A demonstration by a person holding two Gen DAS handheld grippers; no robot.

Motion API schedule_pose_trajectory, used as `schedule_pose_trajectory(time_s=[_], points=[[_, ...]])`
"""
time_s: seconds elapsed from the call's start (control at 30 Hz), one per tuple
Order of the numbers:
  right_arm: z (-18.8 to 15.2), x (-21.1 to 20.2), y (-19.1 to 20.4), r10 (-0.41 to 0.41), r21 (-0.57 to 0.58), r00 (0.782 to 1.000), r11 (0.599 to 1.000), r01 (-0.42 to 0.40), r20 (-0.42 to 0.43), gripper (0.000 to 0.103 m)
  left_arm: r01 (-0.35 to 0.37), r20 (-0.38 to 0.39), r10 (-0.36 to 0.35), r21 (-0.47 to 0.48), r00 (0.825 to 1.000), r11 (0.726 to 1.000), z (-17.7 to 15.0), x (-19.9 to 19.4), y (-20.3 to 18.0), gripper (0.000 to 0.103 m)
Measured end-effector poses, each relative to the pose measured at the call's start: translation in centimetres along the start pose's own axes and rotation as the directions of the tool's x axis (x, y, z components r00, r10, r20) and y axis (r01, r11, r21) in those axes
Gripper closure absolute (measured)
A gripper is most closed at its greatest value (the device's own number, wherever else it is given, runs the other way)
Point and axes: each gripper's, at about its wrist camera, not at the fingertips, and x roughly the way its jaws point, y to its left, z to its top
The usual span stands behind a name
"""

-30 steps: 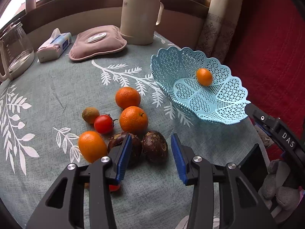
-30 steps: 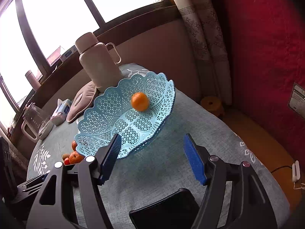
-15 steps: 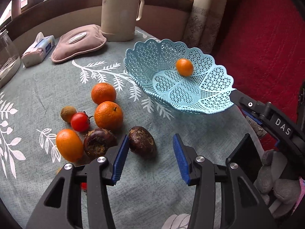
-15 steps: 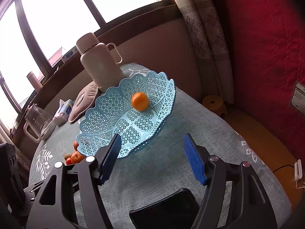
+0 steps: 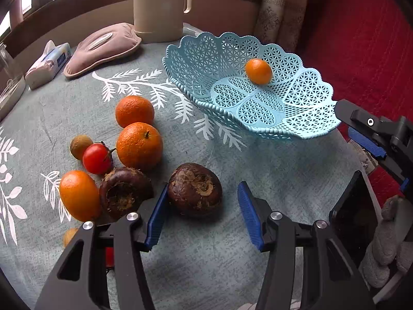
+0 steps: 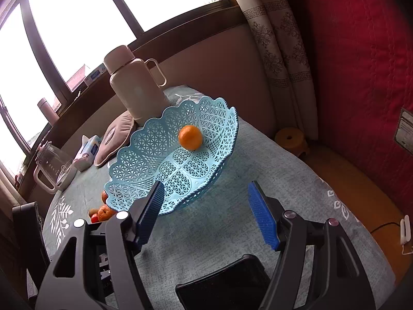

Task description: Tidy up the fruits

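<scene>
Left wrist view shows the left gripper (image 5: 201,214) lower and nearer the fruit than a second ago, its blue-padded jaws just widened so that the wrinkled dark brown round fruit (image 5: 195,189) now lies between them; the left pad looks to brush its side, though the fisheye makes that hard to judge, and the right pad stands clearly apart, so nothing is gripped yet. That opening suggests this brown fruit is the next one bound for the pale blue lattice plastic basket (image 5: 206,59), which so far holds only one small orange citrus (image 5: 258,71). A second dark brown fruit (image 5: 124,193), two round oranges (image 5: 139,146), an oval orange fruit (image 5: 78,195), a red cherry tomato (image 5: 96,159) and a small tan fruit (image 5: 79,146) wait on the grey-green leaf-print tablecloth (image 5: 232,160), well apart from the basket. Right wrist view adds what the left cannot: the right gripper (image 6: 206,215) hangs empty with jaws moderately wide just before the basket's near rim, unmoved, while most loose fruit is hidden behind the basket there.
</scene>
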Motion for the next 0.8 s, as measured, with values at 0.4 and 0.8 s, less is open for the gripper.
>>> schedule_pose_trajectory(time_s=[0.4,0.8], points=[[0.0,-0.1,0.2,0.002,-0.004,1.0,1.0,-0.002,0.0,0.034,-0.014,0.035,0.015,-0.042,0.999,0.999,0.0,-1.7,0.5,0.062],[0.0,-0.2,0.5,0.004,-0.006,1.0,1.0,-0.004,-0.003,0.034,0.008,0.175,-0.002,-0.034,0.985,0.999,4.3,-6.2,-0.7,0.062]])
